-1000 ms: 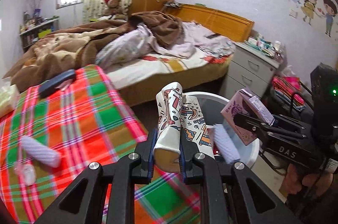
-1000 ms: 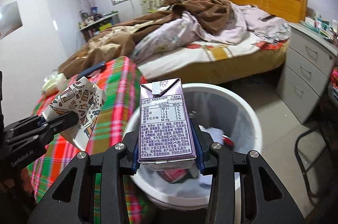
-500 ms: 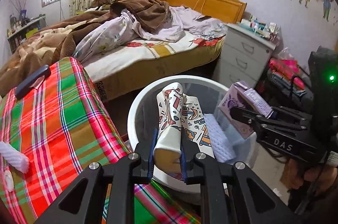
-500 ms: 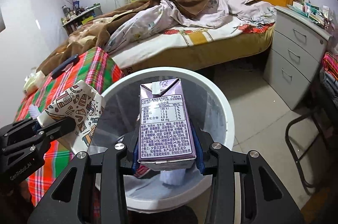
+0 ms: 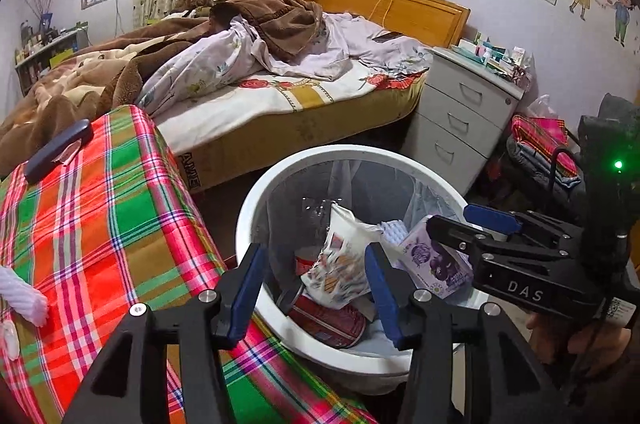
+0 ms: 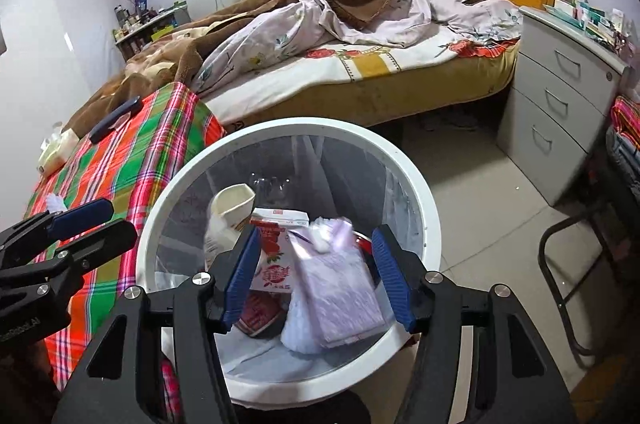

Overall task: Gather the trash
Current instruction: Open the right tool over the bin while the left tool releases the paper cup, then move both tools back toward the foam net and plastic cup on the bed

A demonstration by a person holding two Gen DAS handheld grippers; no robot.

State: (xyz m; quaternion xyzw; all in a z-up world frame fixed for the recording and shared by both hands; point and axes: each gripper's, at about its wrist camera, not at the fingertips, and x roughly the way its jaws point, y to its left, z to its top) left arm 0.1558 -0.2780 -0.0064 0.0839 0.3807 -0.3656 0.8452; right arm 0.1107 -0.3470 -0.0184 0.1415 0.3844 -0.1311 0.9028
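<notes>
A white round bin (image 5: pixel 256 200) (image 6: pixel 424 192) with a clear liner stands on the floor beside the table. My left gripper (image 5: pixel 314 288) is open above its near rim; the patterned paper cup (image 5: pixel 340 264) is blurred, falling inside the bin. My right gripper (image 6: pixel 318 278) is open over the bin; the purple milk carton (image 6: pixel 340 288) (image 5: pixel 436 260) is blurred, dropping among the trash. The cup also shows in the right wrist view (image 6: pixel 228 220). A red and white carton (image 6: pixel 276 252) and a red wrapper (image 5: pixel 328 320) lie in the bin.
A plaid-covered table (image 5: pixel 100 224) lies left of the bin, with a white wrapper (image 5: pixel 24 298) and a dark remote (image 5: pixel 56 148) on it. An unmade bed (image 5: pixel 280 84) stands behind, a grey drawer unit (image 5: pixel 460 116) to the right.
Both grippers have opened over the bin. The paper cup and the purple carton have left the jaws and are falling into the bin. Both grippers moved further over the bin.
</notes>
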